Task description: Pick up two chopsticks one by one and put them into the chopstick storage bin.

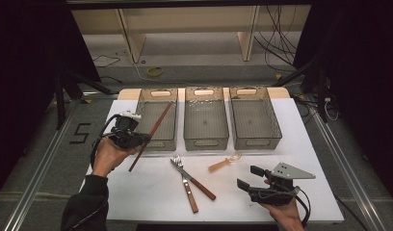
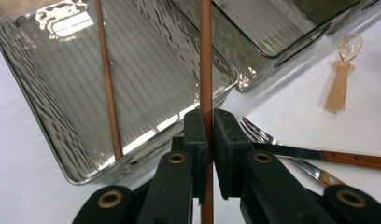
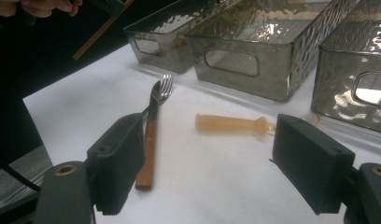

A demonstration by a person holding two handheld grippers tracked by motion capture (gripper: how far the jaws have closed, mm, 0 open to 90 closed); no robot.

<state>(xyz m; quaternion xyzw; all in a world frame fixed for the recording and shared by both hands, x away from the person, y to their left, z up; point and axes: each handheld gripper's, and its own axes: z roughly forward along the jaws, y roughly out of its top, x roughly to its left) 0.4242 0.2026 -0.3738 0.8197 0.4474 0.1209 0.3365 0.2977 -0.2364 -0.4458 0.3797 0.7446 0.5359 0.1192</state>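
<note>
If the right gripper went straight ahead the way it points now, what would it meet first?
Probably the translucent orange spoon, which lies on the white table ahead of the right gripper, between its open jaws. The knife lies off towards the left jaw. Beyond them stands the middle bin; depth is uncertain.

Left tongs (image 1: 144, 140): sitting at the table's (image 1: 151, 197) left edge, clamping a chopstick (image 1: 152, 135) that is slanting up over the left bin (image 1: 157, 119).
Second chopstick (image 2: 108, 79): lying inside that bin, ahead of the left tongs.
Fork (image 1: 183, 182) and knife (image 1: 195, 180): lying crossed between the two tongs.
Spoon (image 1: 224, 162): lying ahead and left of the right tongs (image 1: 248, 178), before the middle bin (image 1: 206, 117).
Right bin (image 1: 254, 117): standing ahead of the right tongs.
</note>
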